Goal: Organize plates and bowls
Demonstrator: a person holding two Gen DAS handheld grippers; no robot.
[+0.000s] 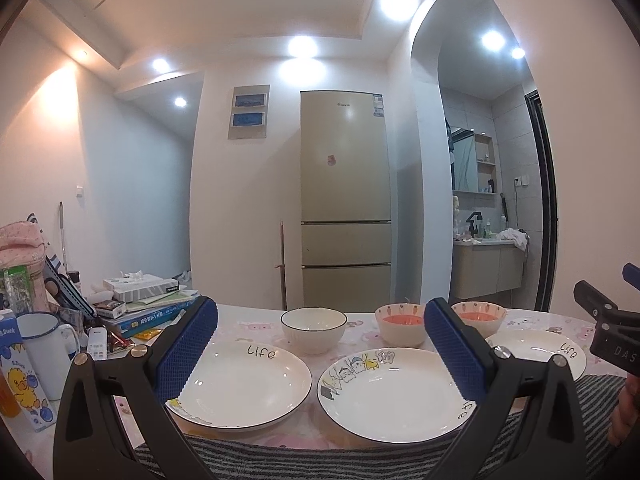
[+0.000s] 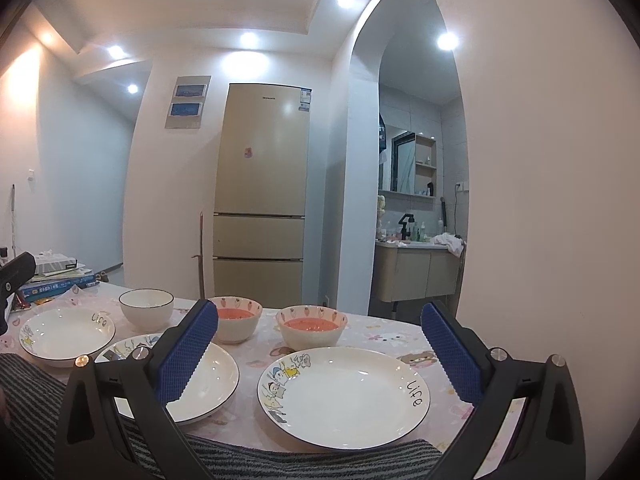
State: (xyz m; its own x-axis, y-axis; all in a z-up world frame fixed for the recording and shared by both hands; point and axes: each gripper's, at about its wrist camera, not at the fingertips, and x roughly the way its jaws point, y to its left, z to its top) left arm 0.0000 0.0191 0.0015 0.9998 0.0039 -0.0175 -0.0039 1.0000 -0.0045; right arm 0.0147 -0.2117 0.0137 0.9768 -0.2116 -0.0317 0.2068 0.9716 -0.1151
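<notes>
Both grippers, left gripper (image 1: 320,344) and right gripper (image 2: 320,344), hang level above the table's (image 2: 384,332) near edge, jaws apart, holding nothing. Three plates (image 2: 344,396) line that edge; three bowls (image 2: 312,326) sit behind, seemingly untouched.

Desk (image 2: 384,332) under a pink cartoon-print cloth. Along the near edge: striped grey towel (image 2: 320,460), three white plates (image 2: 344,396) in a row. Behind them, toward the far edge: one white bowl (image 2: 146,308), two orange-lined bowls (image 2: 312,326). At the left end: stacked books (image 1: 156,312), white mug (image 1: 44,344), duck-print carton (image 1: 24,380), perhaps a tissue box (image 1: 140,286) topping the books.
</notes>
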